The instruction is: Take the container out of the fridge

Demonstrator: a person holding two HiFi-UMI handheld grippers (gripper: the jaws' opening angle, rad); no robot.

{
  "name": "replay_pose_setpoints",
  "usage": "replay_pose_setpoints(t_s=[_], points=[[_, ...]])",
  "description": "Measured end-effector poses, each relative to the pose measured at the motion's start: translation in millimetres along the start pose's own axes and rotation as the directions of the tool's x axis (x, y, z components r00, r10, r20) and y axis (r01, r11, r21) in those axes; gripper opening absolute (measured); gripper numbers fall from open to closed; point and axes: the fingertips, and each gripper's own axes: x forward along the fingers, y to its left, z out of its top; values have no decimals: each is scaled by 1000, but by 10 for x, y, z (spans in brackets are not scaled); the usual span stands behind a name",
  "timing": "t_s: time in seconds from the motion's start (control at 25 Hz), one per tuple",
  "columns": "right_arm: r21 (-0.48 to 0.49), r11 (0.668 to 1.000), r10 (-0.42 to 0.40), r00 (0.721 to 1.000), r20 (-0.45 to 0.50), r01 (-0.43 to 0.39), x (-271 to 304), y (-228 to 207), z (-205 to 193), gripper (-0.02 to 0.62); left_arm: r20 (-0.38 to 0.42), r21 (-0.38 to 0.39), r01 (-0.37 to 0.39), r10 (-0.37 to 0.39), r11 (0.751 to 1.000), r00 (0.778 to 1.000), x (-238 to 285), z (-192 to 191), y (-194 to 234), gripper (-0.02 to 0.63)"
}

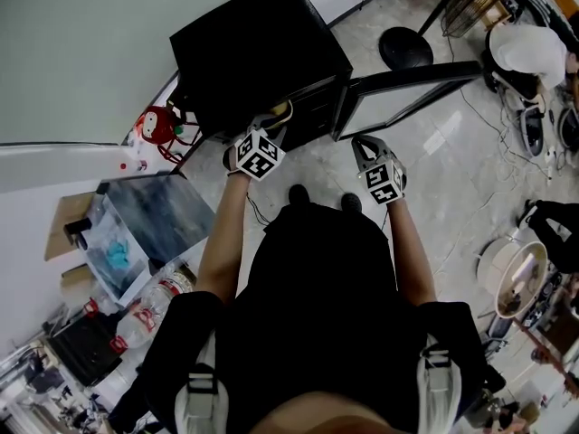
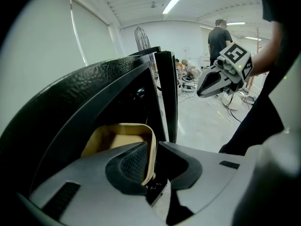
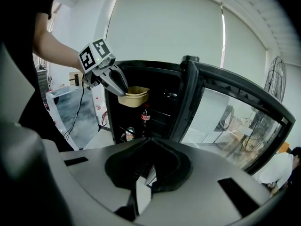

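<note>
A beige open container (image 2: 117,138) hangs at the mouth of the black fridge (image 1: 258,52). My left gripper (image 2: 155,171) is shut on its near wall, one pad inside and one outside. From the right gripper view, the left gripper (image 3: 117,86) holds the container (image 3: 134,97) in front of the upper shelf. In the head view the container (image 1: 282,109) shows just beyond the left gripper (image 1: 271,125). My right gripper (image 1: 362,145) hovers beside the open glass door (image 1: 407,89), and its jaws (image 3: 150,166) are shut on nothing.
A cola bottle (image 3: 145,116) and a can (image 3: 129,133) stand inside the fridge. Left of me is a table with plastic bottles (image 1: 145,310) and a red toy (image 1: 158,125). A fan base (image 1: 405,48) and cables lie on the floor behind the door. A person (image 2: 218,34) stands far off.
</note>
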Motion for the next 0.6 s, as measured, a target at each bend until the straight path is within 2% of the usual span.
replay_pose_setpoints(t_s=[0.6], points=[[9, 1000, -8, 1000, 0, 8, -78, -8, -43, -1, -29, 17, 2, -2, 1000, 1000, 63, -71, -29, 61]])
